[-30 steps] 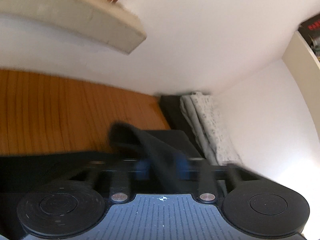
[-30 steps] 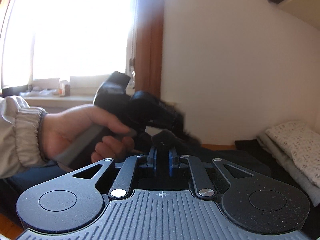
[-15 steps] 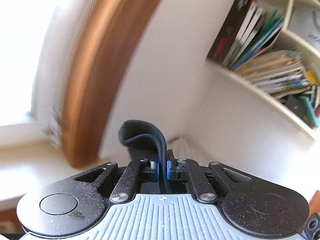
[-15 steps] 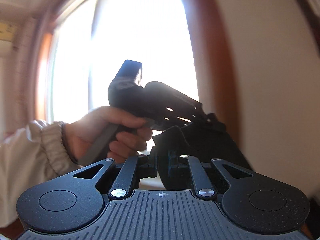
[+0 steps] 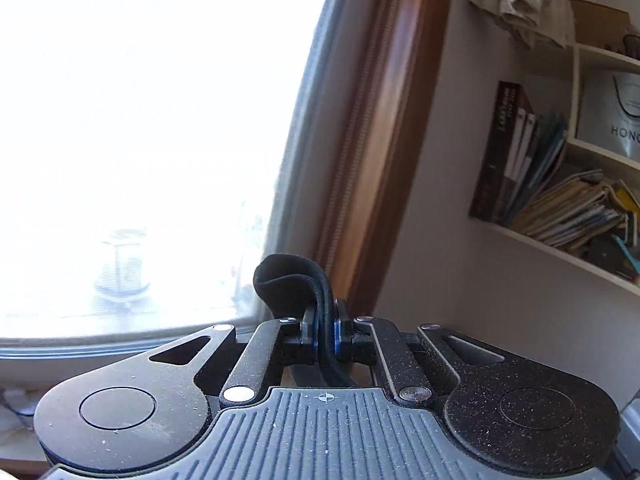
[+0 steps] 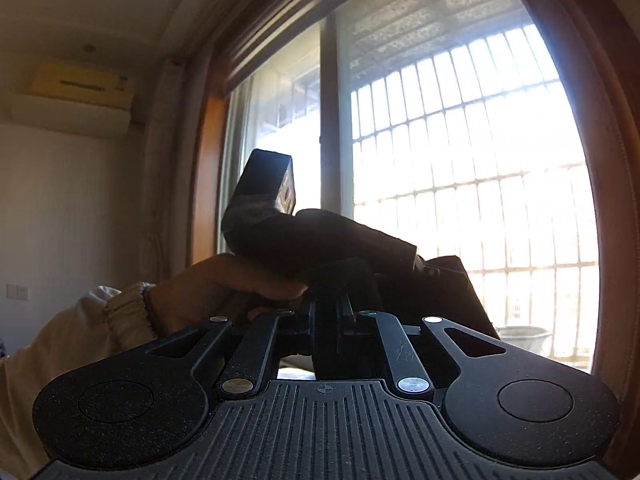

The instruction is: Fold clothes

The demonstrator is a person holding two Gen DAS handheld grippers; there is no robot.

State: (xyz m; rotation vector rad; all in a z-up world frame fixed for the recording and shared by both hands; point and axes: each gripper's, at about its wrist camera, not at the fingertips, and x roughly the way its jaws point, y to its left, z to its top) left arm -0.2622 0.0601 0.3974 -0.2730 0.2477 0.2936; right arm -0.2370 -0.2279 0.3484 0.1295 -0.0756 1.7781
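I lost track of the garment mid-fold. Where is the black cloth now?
The black cloth is pinched in the left gripper, against the window; the right gripper clamps it too.

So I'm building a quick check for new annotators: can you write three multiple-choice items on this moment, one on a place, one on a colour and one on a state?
1. In the left wrist view, where is the bookshelf?
A. left of the window
B. right of the window
C. below the gripper

2. What colour is the garment in the left gripper?
A. black
B. white
C. red

3. How does the right gripper stand?
A. wide open and empty
B. shut on dark cloth
C. out of view

Answers:
1 B: the shelf of books hangs on the wall right of the window and its wooden frame.
2 A: the fold of cloth above the blue pads is black.
3 B: its fingers are closed with dark fabric pinched between them.
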